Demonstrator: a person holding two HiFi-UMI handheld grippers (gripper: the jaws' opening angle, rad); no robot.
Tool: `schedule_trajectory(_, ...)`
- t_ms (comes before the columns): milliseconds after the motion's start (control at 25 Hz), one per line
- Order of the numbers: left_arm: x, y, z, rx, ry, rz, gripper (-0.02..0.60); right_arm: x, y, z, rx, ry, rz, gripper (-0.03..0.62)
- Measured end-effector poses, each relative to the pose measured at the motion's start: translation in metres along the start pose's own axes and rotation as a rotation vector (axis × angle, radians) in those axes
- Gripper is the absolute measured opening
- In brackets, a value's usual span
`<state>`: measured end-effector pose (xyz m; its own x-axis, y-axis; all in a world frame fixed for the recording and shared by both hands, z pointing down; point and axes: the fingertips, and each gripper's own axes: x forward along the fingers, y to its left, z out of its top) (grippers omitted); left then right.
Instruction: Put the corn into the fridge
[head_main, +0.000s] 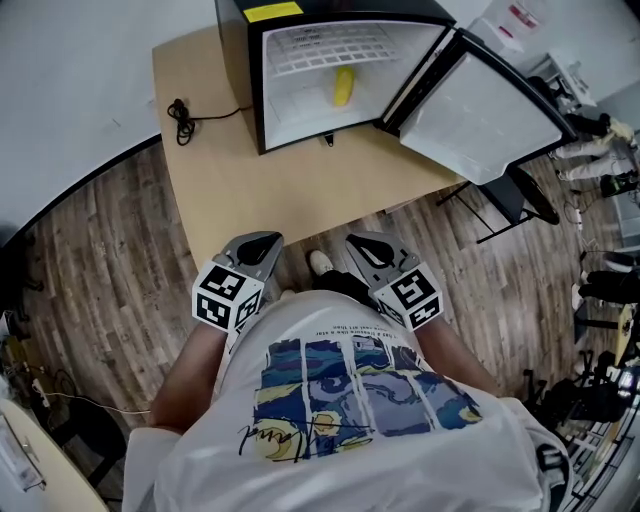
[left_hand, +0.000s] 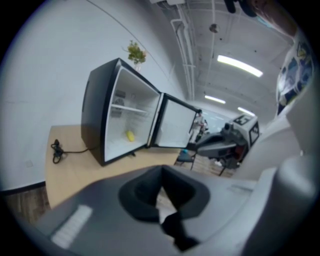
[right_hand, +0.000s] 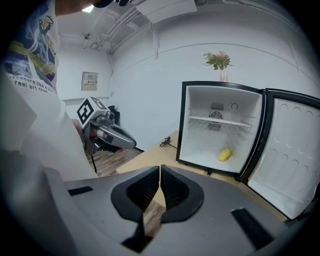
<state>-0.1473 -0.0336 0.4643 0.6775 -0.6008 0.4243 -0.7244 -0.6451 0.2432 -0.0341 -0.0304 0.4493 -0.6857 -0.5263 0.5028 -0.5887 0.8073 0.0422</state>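
**Q:** What is shown, reading outward from the claws?

**A:** Nearest are my left claw and my right claw. Each has its jaws pressed together with nothing between them. Beyond them is the light wooden tabletop, with a coiled black cable near its far left corner. At the tabletop's far edge stands the small black mini fridge with a white lining. Its white-lined fridge door is swung wide to the right. The short yellow ear of corn lies on the fridge's floor below the white shelf, clear of both side walls. The corn seems already placed, and only the door stands open.

**Q:** How would the corn handle?

**A:** By my judgement it is light, stiff and not fragile. Its round section would let it roll, while the kernel rows should give the pads some purchase. I would take it at the middle of its length, with the jaws across the short axis. A grip at a tapered end would likely slide off.

**Q:** And the pose?

**A:** I hold both hands close to my torso at the tabletop's near edge, side by side and apart, with the marker cubes toward my chest. Each claw points forward and somewhat downward at the fridge, with the tips angled slightly inward.
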Motion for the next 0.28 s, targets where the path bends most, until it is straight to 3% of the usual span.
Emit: schedule_trajectory(280,0.000,0.013,0.003,-0.013,0.000,0.051,0.009,0.018,-0.015,0.004,-0.041,0.010,0.028,0.017)
